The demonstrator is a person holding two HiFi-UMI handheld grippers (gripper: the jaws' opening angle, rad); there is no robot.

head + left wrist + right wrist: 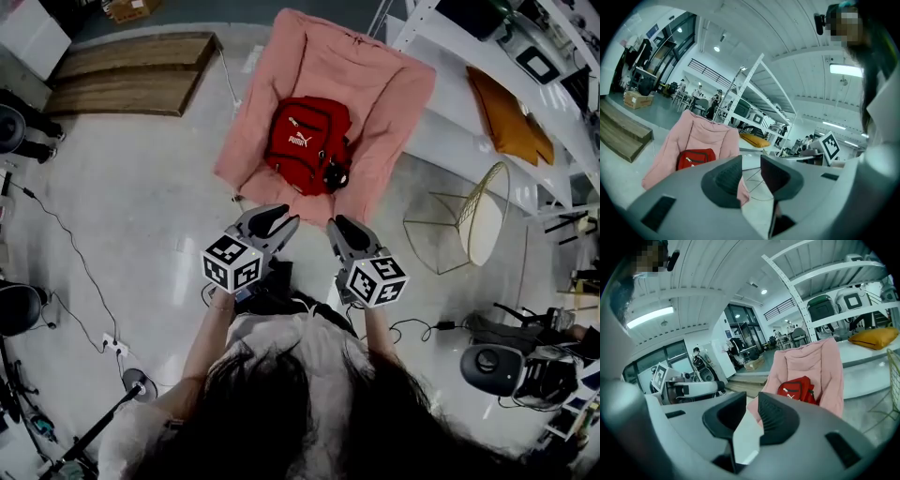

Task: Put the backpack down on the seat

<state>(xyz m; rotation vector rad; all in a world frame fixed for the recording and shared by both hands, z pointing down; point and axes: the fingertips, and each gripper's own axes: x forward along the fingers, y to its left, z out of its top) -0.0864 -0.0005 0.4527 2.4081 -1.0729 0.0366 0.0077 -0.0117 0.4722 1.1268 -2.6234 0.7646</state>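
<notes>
A red backpack (305, 141) lies on the seat of a pink padded chair (375, 84), front pocket up, with a black item at its right lower corner. Both grippers hang in the air in front of the chair, apart from the backpack. My left gripper (279, 220) stands open with nothing between its jaws; in its own view my left gripper (751, 164) frames the backpack (696, 158) and the chair (701, 133) to the left. My right gripper (339, 228) shows a narrow empty gap, also seen on the right gripper (752, 401), with the backpack (797, 389) on the chair (811, 362) ahead.
A wooden platform (131, 70) lies at the back left. A wire-frame chair (469, 220) stands right of the pink chair, beside a white rack holding an orange cushion (511, 117). Cables and a power strip (112, 345) lie on the floor at the left.
</notes>
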